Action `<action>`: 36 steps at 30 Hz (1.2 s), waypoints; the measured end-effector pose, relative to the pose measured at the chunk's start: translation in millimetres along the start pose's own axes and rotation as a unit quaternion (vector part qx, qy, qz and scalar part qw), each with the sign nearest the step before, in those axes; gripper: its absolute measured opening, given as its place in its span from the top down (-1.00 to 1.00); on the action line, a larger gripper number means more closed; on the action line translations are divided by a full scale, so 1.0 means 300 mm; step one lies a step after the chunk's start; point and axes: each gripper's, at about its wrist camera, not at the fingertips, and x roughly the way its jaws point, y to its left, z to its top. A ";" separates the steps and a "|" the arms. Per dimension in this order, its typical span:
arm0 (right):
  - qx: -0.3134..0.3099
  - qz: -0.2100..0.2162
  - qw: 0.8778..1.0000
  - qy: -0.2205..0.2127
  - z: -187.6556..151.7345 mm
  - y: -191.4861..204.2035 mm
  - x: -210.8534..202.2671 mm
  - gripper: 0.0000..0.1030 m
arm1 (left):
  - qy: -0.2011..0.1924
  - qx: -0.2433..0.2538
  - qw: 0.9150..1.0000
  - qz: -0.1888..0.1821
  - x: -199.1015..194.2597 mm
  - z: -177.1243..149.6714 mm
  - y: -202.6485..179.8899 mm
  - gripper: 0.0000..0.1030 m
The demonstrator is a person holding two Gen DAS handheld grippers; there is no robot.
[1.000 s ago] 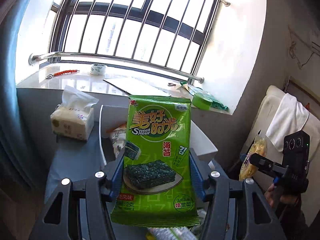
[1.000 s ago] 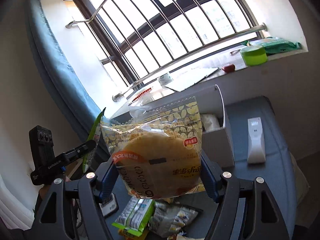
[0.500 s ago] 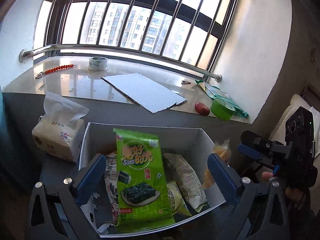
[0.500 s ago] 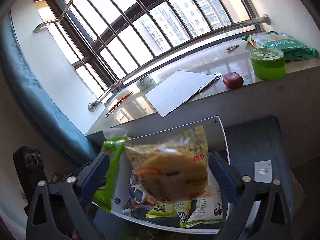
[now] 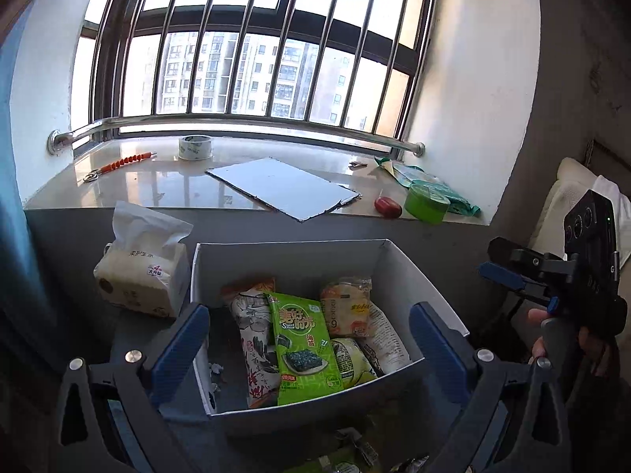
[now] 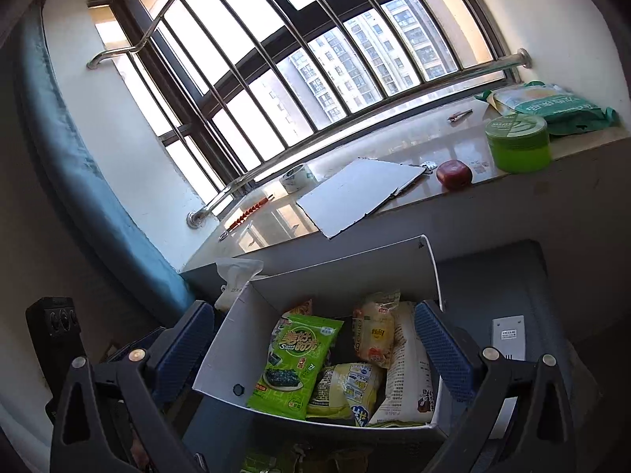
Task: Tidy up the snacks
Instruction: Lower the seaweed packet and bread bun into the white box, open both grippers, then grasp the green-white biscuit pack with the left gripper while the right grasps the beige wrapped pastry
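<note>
A white cardboard box [image 5: 410,272] [image 6: 343,276] stands on the dark table and holds several snack packs. A green seaweed pack [image 5: 303,347] [image 6: 299,358] lies on top in the middle. A yellow bread pack [image 5: 347,307] [image 6: 374,335] lies at the box's back right. My left gripper [image 5: 311,339] is open and empty above the box's front. My right gripper [image 6: 315,347] is open and empty above the box; it also shows at the right of the left wrist view [image 5: 520,280].
A tissue pack [image 5: 142,272] stands left of the box. A white remote [image 6: 508,339] lies right of the box. The windowsill holds a grey board [image 5: 280,187], tape roll [image 5: 194,147], green tub [image 6: 517,142] and red object [image 6: 453,173]. More snacks [image 5: 347,461] lie before the box.
Both grippers opened and dropped their packs: the seaweed pack and the bread pack now lie in the box. Both grippers have pulled back and up a little.
</note>
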 end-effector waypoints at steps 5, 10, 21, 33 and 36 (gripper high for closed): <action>-0.039 0.014 0.999 -0.033 -0.113 0.048 -0.197 -1.00 | -0.030 0.038 0.999 -0.002 -0.179 -0.107 -0.063 -1.00; -0.071 0.003 0.996 -0.048 -0.245 0.090 -0.360 -1.00 | -0.036 0.031 0.999 -0.018 -0.303 -0.239 -0.102 -0.99; -0.050 -0.033 0.998 -0.017 -0.592 0.054 -0.504 -1.00 | -0.006 -0.014 1.000 -0.025 -0.420 -0.530 -0.133 -1.00; -0.109 -0.113 0.980 0.123 -0.781 0.062 -0.289 -1.00 | 0.017 -0.018 0.999 -0.021 -0.391 -0.586 -0.142 -0.99; -0.120 -0.145 0.971 0.149 -0.801 0.056 -0.223 -1.00 | 0.024 -0.018 0.999 -0.021 -0.377 -0.591 -0.143 -0.99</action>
